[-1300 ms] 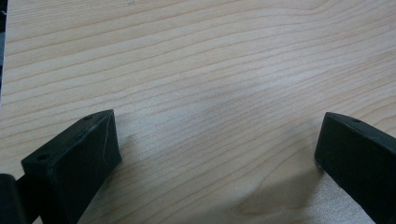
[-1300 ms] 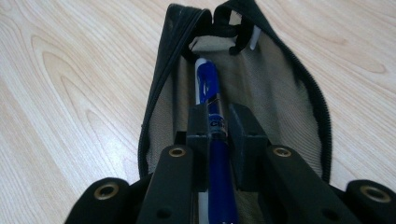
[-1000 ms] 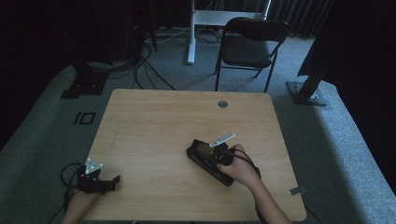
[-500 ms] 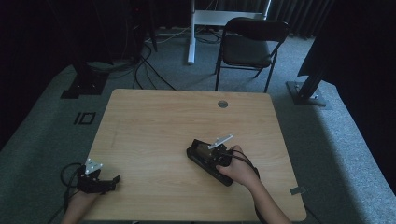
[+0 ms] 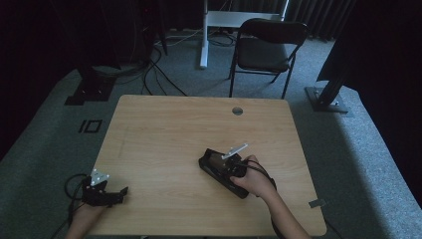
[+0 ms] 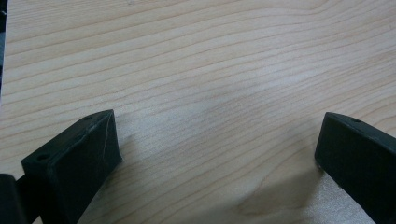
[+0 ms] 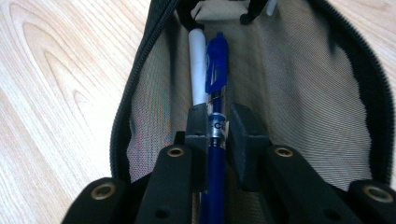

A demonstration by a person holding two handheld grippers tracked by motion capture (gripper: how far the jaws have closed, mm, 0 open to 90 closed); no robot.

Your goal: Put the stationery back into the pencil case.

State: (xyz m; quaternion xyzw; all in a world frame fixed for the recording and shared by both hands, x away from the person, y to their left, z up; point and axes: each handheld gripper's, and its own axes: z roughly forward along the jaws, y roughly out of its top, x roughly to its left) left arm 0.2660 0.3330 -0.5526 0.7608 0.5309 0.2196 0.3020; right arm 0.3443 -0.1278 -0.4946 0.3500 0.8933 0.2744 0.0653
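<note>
An open black pencil case (image 5: 210,160) with a beige mesh lining (image 7: 303,70) lies on the wooden table (image 5: 174,124), right of centre. My right gripper (image 7: 218,122) reaches down into it, shut on a blue pen (image 7: 215,65). The pads clamp the pen's barrel just below its clip. A white pen (image 7: 198,56) lies alongside the blue one, on its left. From above, my right gripper (image 5: 225,167) is over the case, with a hand behind it. My left gripper (image 5: 118,193) rests at the table's front left edge, its jaws (image 6: 217,140) open over bare wood.
The table has a round cable hole (image 5: 237,110) near its far edge. Beyond the table stand a black chair (image 5: 268,50) and a white desk leg (image 5: 204,35). Cables (image 5: 154,69) run over the grey carpet at the far left.
</note>
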